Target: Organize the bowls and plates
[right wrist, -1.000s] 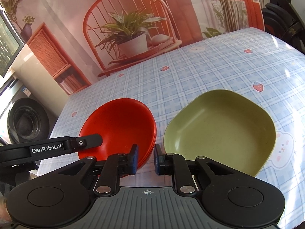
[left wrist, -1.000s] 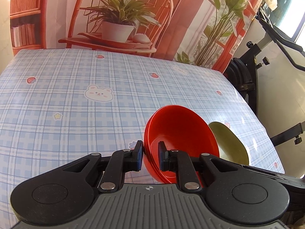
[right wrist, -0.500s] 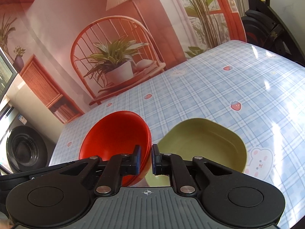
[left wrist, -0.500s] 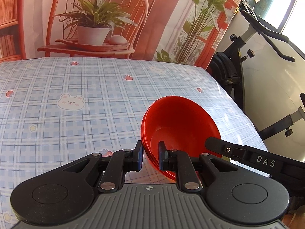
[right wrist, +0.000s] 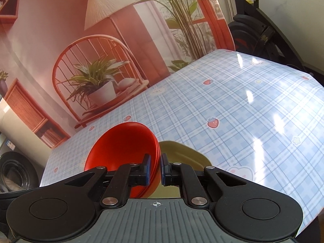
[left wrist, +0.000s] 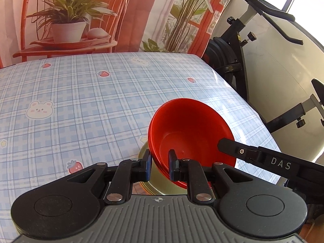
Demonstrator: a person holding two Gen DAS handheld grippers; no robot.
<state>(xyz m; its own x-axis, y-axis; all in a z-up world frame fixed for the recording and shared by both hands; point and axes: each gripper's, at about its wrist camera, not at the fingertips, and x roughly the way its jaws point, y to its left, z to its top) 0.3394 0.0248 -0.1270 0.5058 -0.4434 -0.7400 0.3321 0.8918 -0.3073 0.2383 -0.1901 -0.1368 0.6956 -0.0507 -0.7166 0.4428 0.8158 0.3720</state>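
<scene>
Left gripper (left wrist: 159,165) fingers clamped on red bowls (left wrist: 188,133) rim, right gripper (right wrist: 155,168) fingers pinching opposite rim, green plate (right wrist: 182,151) beneath both, checked counter (left wrist: 91,101) beyond

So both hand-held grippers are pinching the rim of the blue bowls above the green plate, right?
Almost. The bowls are red, not blue, as the left wrist view shows. Both the left hand-held gripper and the right hand-held gripper do pinch their rim above the green plate.

Low in the frame's centre, the right gripper (right wrist: 155,167) clamps its blue-padded jaws on the rim of the stacked glossy red plastic bowls (right wrist: 121,145), above an olive-green square plate (right wrist: 182,154) on the blue checked tablecloth (right wrist: 232,111).
</scene>
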